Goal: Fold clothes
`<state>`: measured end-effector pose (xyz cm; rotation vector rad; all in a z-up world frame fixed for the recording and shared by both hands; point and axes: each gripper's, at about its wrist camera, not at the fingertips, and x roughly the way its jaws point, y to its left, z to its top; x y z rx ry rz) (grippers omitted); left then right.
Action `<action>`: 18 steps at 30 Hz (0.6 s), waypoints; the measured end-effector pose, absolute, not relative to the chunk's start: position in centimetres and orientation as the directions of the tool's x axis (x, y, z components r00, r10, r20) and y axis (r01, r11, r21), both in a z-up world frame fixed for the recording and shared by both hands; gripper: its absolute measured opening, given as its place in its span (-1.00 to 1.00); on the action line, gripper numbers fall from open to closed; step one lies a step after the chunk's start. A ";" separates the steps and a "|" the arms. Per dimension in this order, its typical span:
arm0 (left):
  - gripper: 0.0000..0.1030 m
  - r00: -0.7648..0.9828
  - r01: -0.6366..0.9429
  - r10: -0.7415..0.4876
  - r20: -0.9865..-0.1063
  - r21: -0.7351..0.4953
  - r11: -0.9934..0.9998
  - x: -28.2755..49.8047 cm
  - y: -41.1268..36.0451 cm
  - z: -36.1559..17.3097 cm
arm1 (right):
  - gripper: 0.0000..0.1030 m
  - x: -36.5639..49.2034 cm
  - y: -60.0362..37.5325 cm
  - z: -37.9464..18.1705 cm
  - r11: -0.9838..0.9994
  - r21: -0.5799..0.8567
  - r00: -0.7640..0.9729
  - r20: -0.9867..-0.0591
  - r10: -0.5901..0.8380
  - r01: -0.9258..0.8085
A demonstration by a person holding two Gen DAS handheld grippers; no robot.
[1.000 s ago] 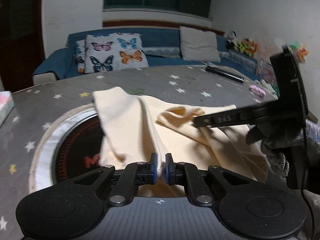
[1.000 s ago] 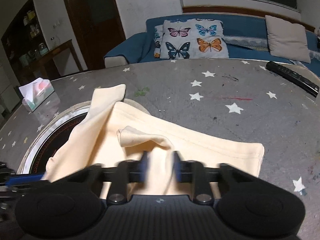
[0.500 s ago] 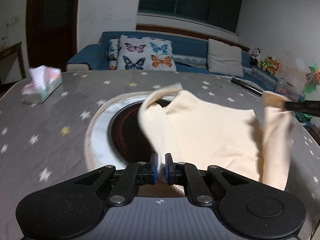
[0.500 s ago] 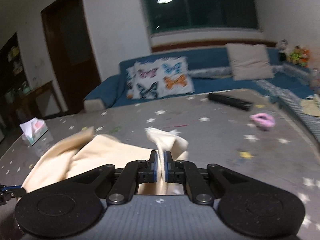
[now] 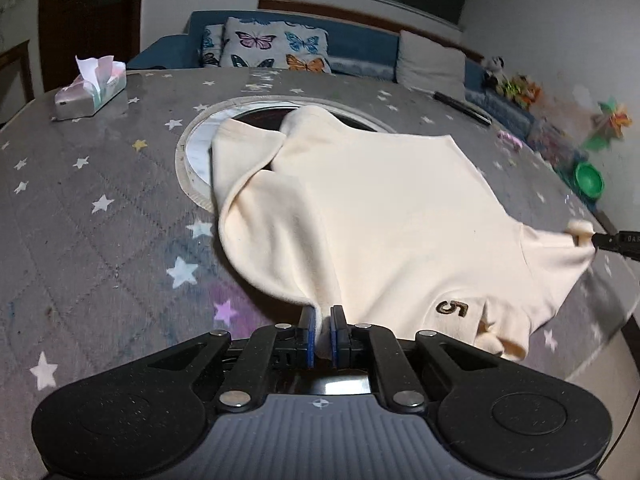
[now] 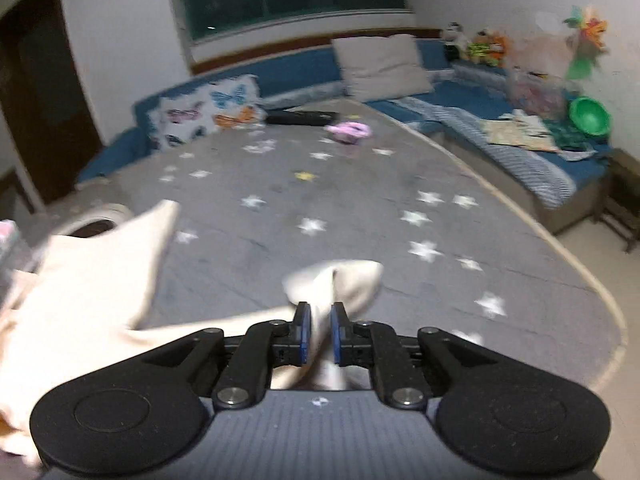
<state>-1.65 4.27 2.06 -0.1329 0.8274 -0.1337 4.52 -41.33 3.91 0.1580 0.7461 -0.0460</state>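
Broadly, a grey table (image 5: pixel 80 216) printed with stars fills both views, with a round inset plate (image 5: pixel 200 148) near its middle and a blue sofa (image 5: pixel 360 46) behind. Spread across the table is a cream shirt (image 5: pixel 360 220), stretched between the two hand-held grippers. Its long axis runs from the left gripper toward the far side of the table, where a sleeve and hem overlap the round plate. A second stretch runs crosswise, from the left gripper out to the right edge of the left wrist view.

Smaller now: the left gripper (image 5: pixel 322 330) is clamped on a pinch of fabric at the shirt's near edge, close to a small embroidered number 5 (image 5: pixel 452 308). The right gripper (image 6: pixel 319 330) is likewise closed on a bunched corner of cloth; its tip shows in the left view at the far right, holding the shirt's shoulder corner. Both grippers sit at the near edge, well apart, so the cloth lies ahead of each. Folding likely means carrying the near edge forward along that long axis.

A tissue box (image 5: pixel 90 88) stands well clear at the far left.
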 end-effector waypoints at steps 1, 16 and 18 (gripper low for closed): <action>-0.79 0.671 0.071 -0.166 -0.723 -0.161 0.984 -1.8 4.2 2.2 | -0.72 4.3 -41.6 4.0 0.987 0.119 0.737 -0.676 0.003 0.106; -0.17 0.750 0.090 -0.102 -0.653 -0.053 0.995 -1.1 3.8 5.0 | 0.04 6.6 -43.0 2.0 0.986 -0.040 0.700 -0.700 -0.144 0.163; -0.17 0.752 0.102 -0.103 -0.652 -0.040 0.994 -0.2 3.5 5.0 | 0.05 6.9 -43.8 2.1 0.980 -0.067 0.694 -0.697 -0.181 0.188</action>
